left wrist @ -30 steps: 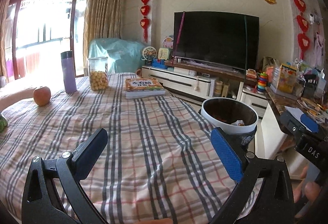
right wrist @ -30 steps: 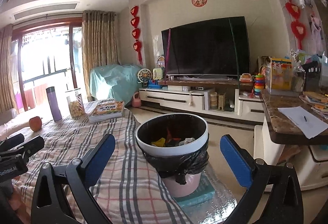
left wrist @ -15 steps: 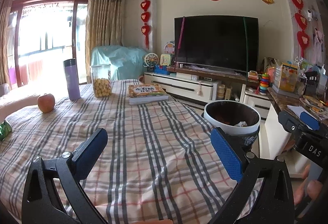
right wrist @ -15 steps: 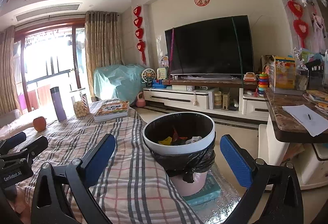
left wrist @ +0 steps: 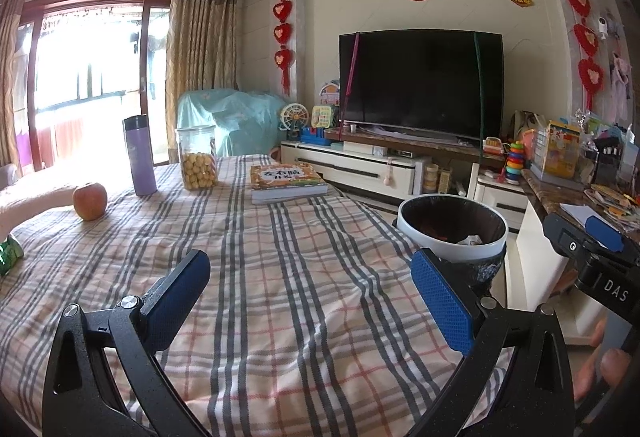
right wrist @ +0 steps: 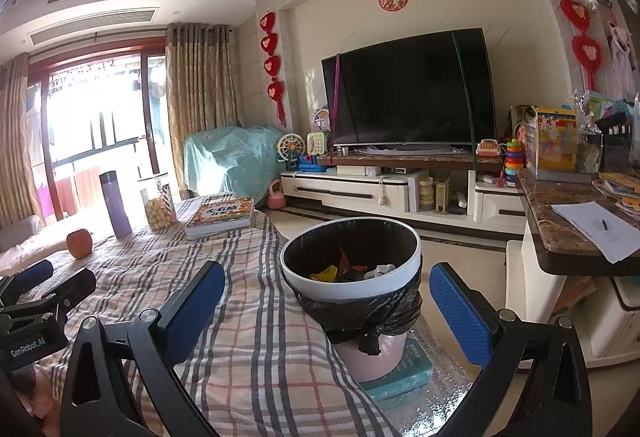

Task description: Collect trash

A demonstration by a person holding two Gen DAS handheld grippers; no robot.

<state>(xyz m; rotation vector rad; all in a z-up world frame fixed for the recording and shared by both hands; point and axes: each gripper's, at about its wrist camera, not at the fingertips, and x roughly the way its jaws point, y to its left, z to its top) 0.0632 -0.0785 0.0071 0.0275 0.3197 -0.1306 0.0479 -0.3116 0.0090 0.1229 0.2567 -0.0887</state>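
At the far left edge of the left wrist view, a crumpled green foil wrapper [left wrist: 9,252] was seen lying on the plaid cloth of the table [left wrist: 304,277], only partly in frame and likely the one piece of trash left out. Just beyond it a red apple [left wrist: 90,200], a tall purple flask [left wrist: 139,155] and a clear plastic jar of yellow snack balls [left wrist: 197,157] were lined up along the far edge, upright, with a stack of picture books [left wrist: 285,183] to their right; these were judged to be kept items, not rubbish. The left gripper [left wrist: 312,301] was held low over bare cloth, its blue-padded jaws spread wide and nothing between them, as though readied for a pick. Further right, the white-rimmed bin lined with a black bag [right wrist: 351,269] was stood on a teal book [right wrist: 404,373] at the table's corner, presumably so that it could be reached from either side; scraps of yellow, red and white were already visible inside. The right gripper [right wrist: 324,313] was aimed at that bin, jaws equally wide and empty, with the bin framed between them but not touched.
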